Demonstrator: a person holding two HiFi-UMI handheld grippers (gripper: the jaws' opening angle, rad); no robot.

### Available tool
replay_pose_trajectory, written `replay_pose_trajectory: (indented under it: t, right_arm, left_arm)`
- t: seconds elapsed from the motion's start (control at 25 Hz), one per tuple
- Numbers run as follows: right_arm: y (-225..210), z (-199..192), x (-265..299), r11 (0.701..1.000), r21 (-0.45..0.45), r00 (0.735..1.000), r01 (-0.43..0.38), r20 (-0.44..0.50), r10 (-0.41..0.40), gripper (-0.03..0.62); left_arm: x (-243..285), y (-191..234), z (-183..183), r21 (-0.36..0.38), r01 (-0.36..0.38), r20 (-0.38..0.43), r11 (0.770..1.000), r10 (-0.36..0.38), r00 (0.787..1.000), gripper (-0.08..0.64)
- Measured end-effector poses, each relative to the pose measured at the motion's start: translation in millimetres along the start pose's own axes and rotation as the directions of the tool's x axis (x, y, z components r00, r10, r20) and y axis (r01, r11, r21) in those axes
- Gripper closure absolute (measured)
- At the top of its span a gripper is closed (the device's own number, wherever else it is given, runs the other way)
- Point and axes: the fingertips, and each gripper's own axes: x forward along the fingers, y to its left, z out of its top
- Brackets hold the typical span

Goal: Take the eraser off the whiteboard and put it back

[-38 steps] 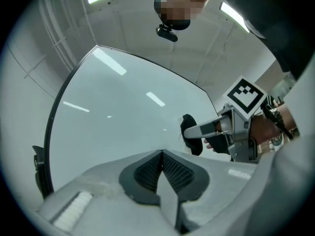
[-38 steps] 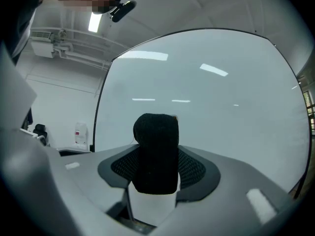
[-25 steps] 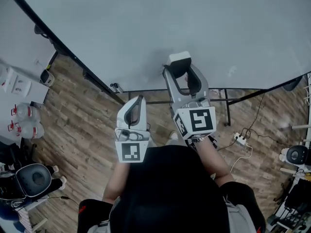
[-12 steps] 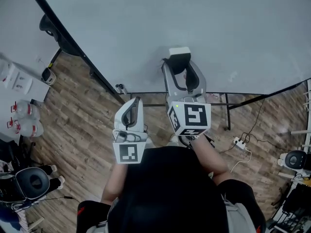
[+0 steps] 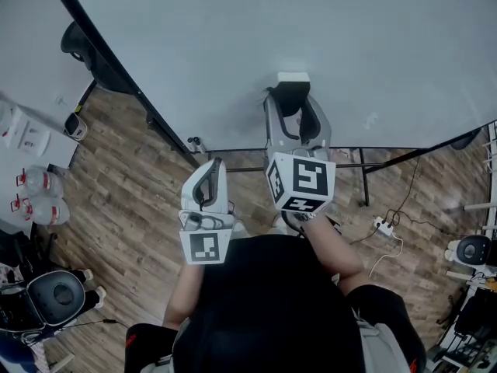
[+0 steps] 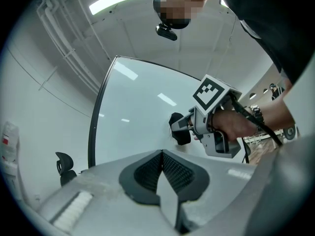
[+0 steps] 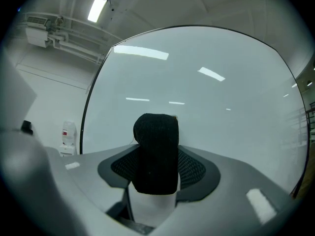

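Grips the eraser [image 7: 156, 141] in the right hand-held gripper [image 7: 157, 167], with the jaws spread wide and the pads pressed on its two flanks. Stands it upright there, long axis up and down across the line of the jaws, with the dark felt turned back toward the hand and a pale corner peeking out on the far side. Aims roughly level and square at the whiteboard [image 5: 233, 45], with nothing in between. From overhead and from the other hand's camera, places the eraser right at the board's face. Cannot tell whether touching or just off it.

Judging by that, calls for a short push straight ahead, flat side first, then letting go. Leaves nothing to reach for, since the eraser already lies inside the grasp. Makes the right hand clearly the nearer one.

Parks the left hand-held gripper [image 5: 213, 168] lower and further back from the board, off to the left of the right one and well apart from the eraser, clenched on nothing.

Shows no tray, box or holder near the board.
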Motion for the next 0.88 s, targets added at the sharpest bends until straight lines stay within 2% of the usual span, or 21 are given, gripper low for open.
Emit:
replay_pose_trajectory:
  t: [0.44, 0.72, 0.88]
  right_arm:
    - [-1.9, -1.6, 2.4, 0.998, -0.016, 0.998, 0.064, 0.001, -0.064, 0.36]
    - [-1.1, -0.6, 0.6, 0.998, -0.018, 0.998, 0.058, 0.019, -0.058, 0.354]
    - [-0.1, -3.2, 0.1, 0.999, 0.004, 0.999, 0.039, 0.01, -0.039, 0.322]
  left_arm:
    - [0.7, 3.7, -3.2, -0.003, 0.025, 0.01, 1.0, -0.025, 1.0, 0.558]
    - [-2.7, 6.7, -3.4, 0.0, 0.041, 0.008, 0.999, -0.041, 0.999, 0.558]
    - [-5.0, 5.7, -4.4, -0.003, 0.054, 0.004, 0.999, -0.054, 0.999, 0.558]
